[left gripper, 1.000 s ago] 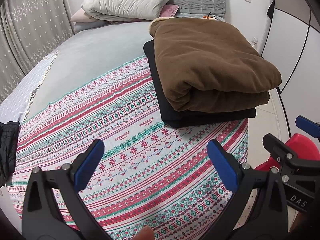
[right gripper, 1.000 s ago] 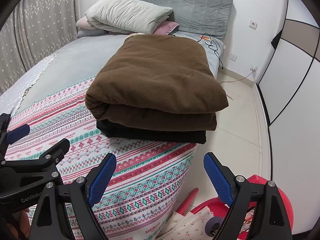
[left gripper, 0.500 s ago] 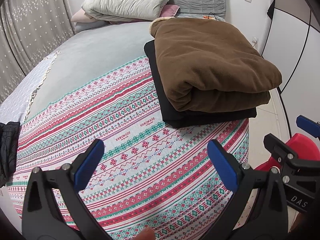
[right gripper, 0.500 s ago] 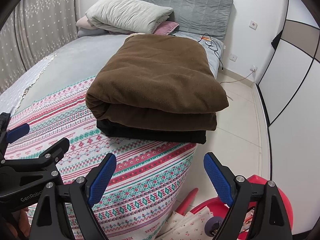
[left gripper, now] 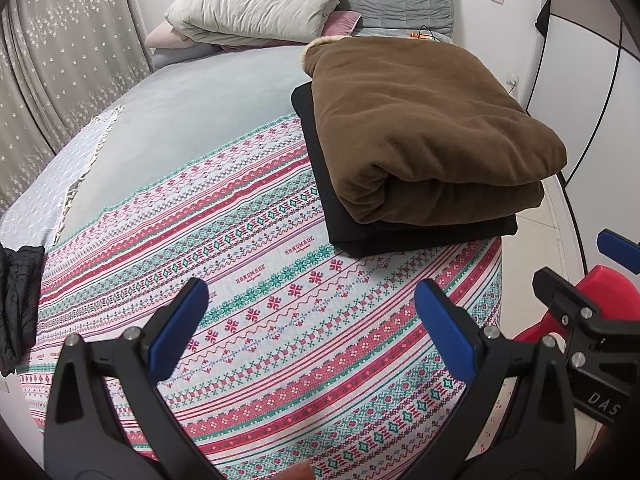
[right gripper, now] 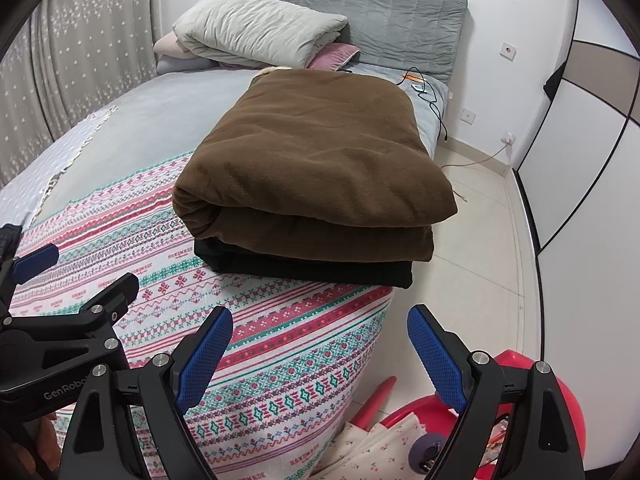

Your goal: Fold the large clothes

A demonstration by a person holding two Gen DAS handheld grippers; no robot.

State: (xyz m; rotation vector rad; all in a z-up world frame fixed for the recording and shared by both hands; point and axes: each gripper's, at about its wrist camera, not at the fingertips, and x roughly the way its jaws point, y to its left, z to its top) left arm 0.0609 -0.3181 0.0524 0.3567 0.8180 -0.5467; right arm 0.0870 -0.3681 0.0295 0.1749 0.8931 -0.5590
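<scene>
A folded brown fleece garment [left gripper: 424,132] [right gripper: 316,160] lies on top of a folded black garment [left gripper: 360,232] [right gripper: 304,268], stacked on the right side of the bed. A patterned red, teal and white cloth [left gripper: 256,304] [right gripper: 256,336] is spread flat over the bed's near end. My left gripper [left gripper: 312,320] is open and empty, held above the patterned cloth. My right gripper [right gripper: 320,348] is open and empty, over the cloth's right corner, in front of the stack. Each gripper shows at the edge of the other's view.
Pillows [right gripper: 260,32] and a grey headboard [right gripper: 384,12] are at the far end. A dark crumpled garment [left gripper: 16,304] lies at the left edge. A red basket [right gripper: 420,436] with floral fabric stands on the tiled floor at the right. Cables [right gripper: 432,96] lie by the stack.
</scene>
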